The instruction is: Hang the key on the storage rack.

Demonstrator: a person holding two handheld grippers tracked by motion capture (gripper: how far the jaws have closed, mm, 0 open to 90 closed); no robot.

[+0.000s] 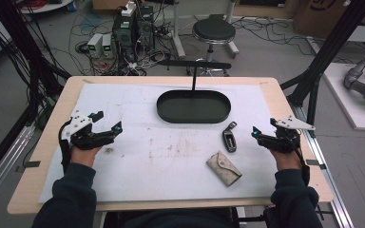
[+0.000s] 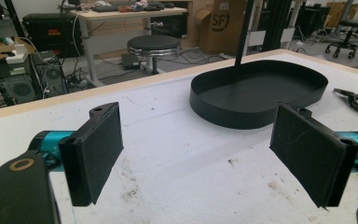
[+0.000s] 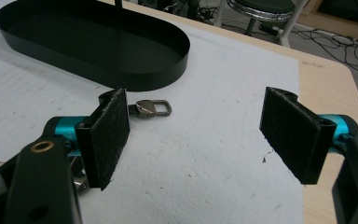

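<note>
While both claws gape empty, car key [image 1: 229, 139] beside right claw [image 1: 255, 132], wallet [image 1: 224, 167] near, tray [image 1: 193, 117] beyond.

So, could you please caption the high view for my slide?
Both open tools, left and right, flank a car key and pouch before a black tray.

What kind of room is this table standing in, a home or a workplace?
Most likely a workplace: a lab or workshop. Computer towers stand on the floor among loose cables, a round stool waits behind the table, and a cardboard box sits by a desk.
</note>
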